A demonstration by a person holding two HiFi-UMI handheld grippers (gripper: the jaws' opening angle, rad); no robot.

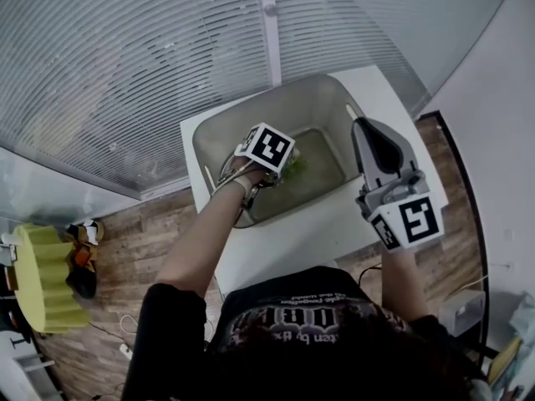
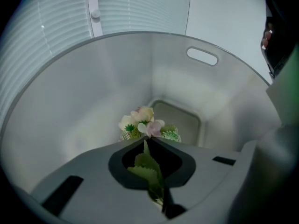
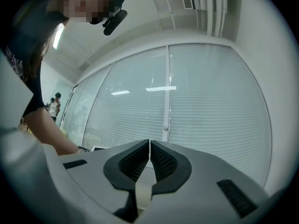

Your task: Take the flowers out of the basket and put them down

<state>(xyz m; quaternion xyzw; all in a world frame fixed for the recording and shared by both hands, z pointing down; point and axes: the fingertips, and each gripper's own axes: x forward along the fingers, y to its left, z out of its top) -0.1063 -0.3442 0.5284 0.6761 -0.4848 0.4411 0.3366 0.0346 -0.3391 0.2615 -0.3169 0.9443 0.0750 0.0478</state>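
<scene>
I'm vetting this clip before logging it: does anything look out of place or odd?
Nothing stands out. The left gripper is shut on the flowers by their leafy stem, inside the basket, which sits upright. The right gripper is shut, empty, and points at the blinds.

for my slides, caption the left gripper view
Left gripper clamped on the leafy stem of the flowers, deep inside the grey basket.
</scene>
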